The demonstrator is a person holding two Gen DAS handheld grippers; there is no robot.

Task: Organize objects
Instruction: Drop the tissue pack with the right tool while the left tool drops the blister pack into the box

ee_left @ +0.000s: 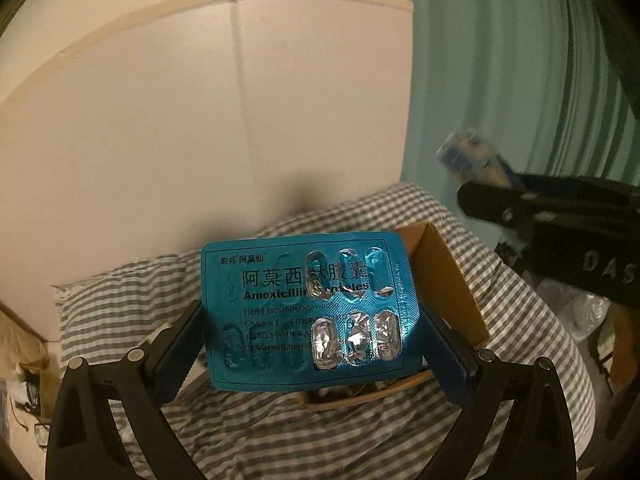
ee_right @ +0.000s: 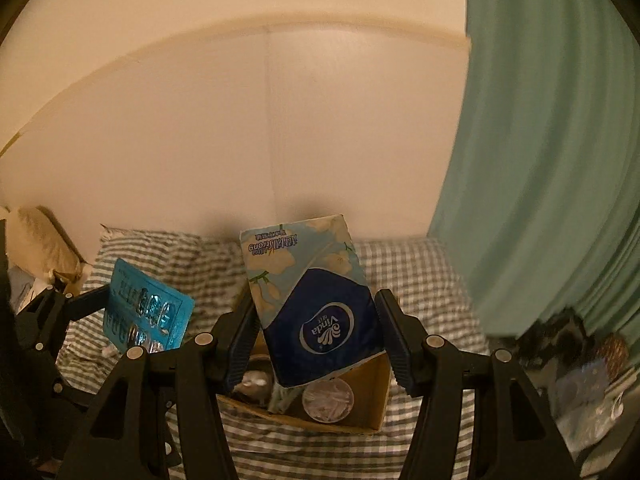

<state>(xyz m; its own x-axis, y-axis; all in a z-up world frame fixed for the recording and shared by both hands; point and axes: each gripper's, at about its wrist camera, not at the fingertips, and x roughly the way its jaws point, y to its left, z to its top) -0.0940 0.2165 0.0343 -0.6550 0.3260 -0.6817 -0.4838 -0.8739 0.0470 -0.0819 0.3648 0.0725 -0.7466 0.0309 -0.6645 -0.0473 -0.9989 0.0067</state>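
My left gripper (ee_left: 310,334) is shut on a blue amoxicillin blister pack (ee_left: 308,308) with several punched-out foil cells, held in the air above a cardboard box (ee_left: 452,276) on the bed. My right gripper (ee_right: 316,332) is shut on a Vinda tissue pack (ee_right: 312,304), blue and pale with flowers, held tilted over the same box (ee_right: 376,396). Inside the box lie a round clear tub of cotton swabs (ee_right: 328,400) and a dark round item. From the right wrist view the blister pack (ee_right: 146,312) shows at the left; from the left wrist view the tissue pack (ee_left: 472,158) shows blurred at the right.
The box rests on a grey-and-white checked bedspread (ee_left: 280,428). A cream wall (ee_left: 200,120) stands behind and a green curtain (ee_right: 552,160) hangs at the right. Clutter, including plastic bags (ee_right: 588,396), lies beside the bed at the right; glasses (ee_left: 40,432) lie low at the left.
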